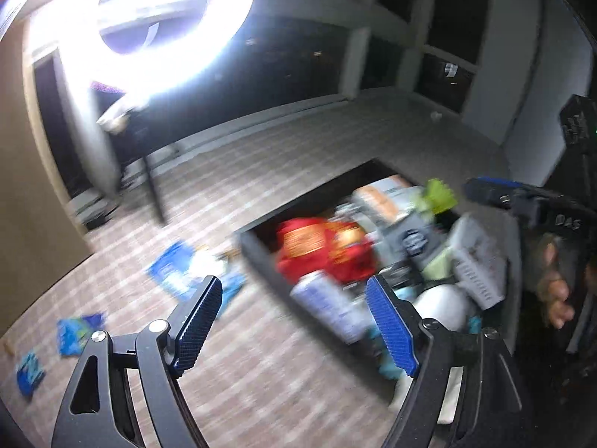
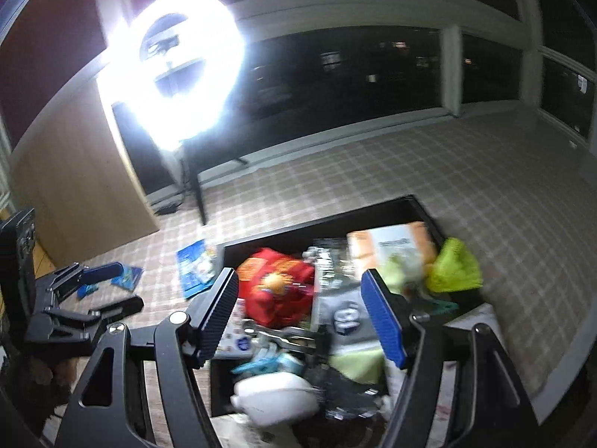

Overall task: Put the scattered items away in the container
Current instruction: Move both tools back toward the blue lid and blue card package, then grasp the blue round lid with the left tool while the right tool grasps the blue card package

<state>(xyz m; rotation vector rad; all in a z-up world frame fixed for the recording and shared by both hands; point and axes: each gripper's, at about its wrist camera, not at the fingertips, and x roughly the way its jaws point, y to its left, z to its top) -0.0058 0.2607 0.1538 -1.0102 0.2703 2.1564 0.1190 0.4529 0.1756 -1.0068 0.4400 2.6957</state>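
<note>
A black open box [image 1: 257, 257] [image 2: 268, 240] sits on the plaid floor, full of items: a red packet [image 1: 317, 246] [image 2: 276, 287], a green cloth [image 1: 440, 196] [image 2: 453, 265], a white round thing [image 2: 276, 395]. My left gripper [image 1: 294, 324] is open and empty, above the box's left edge. My right gripper [image 2: 300, 317] is open and empty, over the box. Blue packets lie scattered on the floor to the left: one near the box [image 1: 171, 268] [image 2: 196, 265], two further left [image 1: 76, 330] [image 1: 30, 373]. The left gripper also shows in the right wrist view [image 2: 108, 287], open.
A bright ring light [image 1: 149, 22] [image 2: 179, 71] on a black stand [image 1: 153, 186] stands behind, by dark windows. A wooden panel [image 2: 74, 186] is at left. The right gripper body [image 1: 522, 198] and a hand show at right in the left wrist view.
</note>
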